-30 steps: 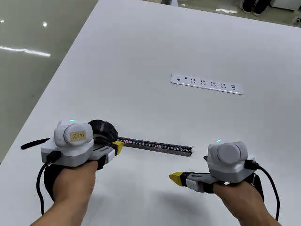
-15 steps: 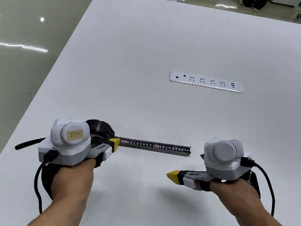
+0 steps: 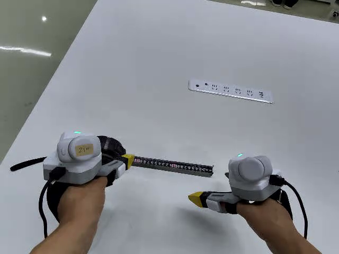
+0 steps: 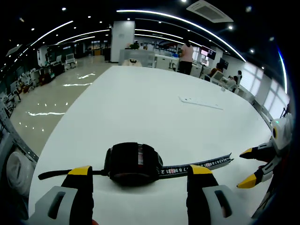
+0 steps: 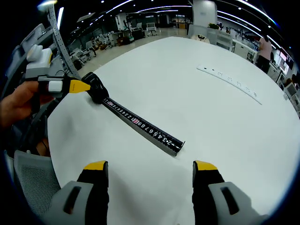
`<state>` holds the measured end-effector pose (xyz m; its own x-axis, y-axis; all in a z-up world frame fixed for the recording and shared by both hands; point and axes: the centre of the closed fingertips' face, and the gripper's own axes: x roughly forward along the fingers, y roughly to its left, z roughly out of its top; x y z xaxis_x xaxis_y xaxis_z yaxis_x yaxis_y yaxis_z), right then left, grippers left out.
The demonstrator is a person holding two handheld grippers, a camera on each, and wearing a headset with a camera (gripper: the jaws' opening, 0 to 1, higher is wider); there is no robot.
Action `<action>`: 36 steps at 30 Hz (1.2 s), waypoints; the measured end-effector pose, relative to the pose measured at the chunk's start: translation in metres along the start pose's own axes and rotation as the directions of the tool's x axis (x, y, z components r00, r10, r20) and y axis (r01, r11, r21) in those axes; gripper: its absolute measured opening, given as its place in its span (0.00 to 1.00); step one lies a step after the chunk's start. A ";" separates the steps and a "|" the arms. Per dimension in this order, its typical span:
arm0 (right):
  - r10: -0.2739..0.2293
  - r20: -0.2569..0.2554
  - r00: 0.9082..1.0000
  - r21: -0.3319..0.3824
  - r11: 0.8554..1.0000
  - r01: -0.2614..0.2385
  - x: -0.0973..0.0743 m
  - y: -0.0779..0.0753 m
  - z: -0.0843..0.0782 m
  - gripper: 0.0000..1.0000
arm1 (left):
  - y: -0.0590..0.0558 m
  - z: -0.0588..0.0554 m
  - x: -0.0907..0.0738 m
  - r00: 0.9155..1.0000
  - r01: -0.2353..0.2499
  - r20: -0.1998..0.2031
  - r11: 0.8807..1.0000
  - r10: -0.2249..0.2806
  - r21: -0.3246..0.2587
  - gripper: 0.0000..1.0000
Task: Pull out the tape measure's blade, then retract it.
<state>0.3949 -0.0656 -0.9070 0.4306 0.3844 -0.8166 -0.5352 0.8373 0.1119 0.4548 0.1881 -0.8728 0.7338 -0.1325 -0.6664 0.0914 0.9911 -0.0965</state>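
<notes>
Though the left gripper [image 4: 140, 170] reaches toward the tape measure case [image 3: 112, 147], its jaws stand wide apart and clamp nothing: in the left gripper view the black case lies on the table [image 3: 159, 63] just ahead of the two yellow tips, with white surface showing on either side of it. The right gripper [image 5: 150, 165] is likewise spread wide and holds nothing; the hook end [image 5: 177, 146] of the blade [image 3: 172, 166] lies just ahead of its jaws, apart from them

The blade is drawn out of the case and rests flat on the table, running from the case toward the right gripper, its printed numbers facing up. A black strap [image 4: 54, 175] trails from the other side of the case along the table

From the head view, the left hand [image 3: 79, 203] and the right hand [image 3: 265, 217] grasp the grippers near the table's near edge, and a white power strip [image 3: 230, 91] lies well apart from the tape, farther up the table. The left gripper view brings in the right gripper at its right edge, tips parted, and people [image 4: 187, 51] standing far beyond the table. The right gripper view catches the left gripper at its upper left, one yellow tip beside the case
</notes>
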 end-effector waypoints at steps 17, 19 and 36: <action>0.016 -0.030 0.999 -0.034 0.999 -0.017 0.011 -0.008 -0.004 0.74 | 0.004 -0.002 0.008 1.000 -0.015 -0.007 1.000 0.015 -0.012 0.76; 0.015 -0.032 0.999 -0.037 0.999 -0.017 0.013 -0.010 -0.004 0.74 | 0.004 -0.002 0.009 1.000 -0.018 -0.008 1.000 0.018 -0.012 0.76; 0.026 -0.049 0.998 -0.069 0.997 -0.030 0.020 -0.015 -0.005 0.72 | 0.008 -0.003 0.018 1.000 -0.028 -0.005 0.999 0.028 -0.026 0.73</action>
<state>0.4081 -0.0728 -0.9275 0.3802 0.3868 -0.8401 -0.5967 0.7966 0.0967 0.4667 0.1931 -0.8877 0.7324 -0.1045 -0.6728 0.0527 0.9939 -0.0971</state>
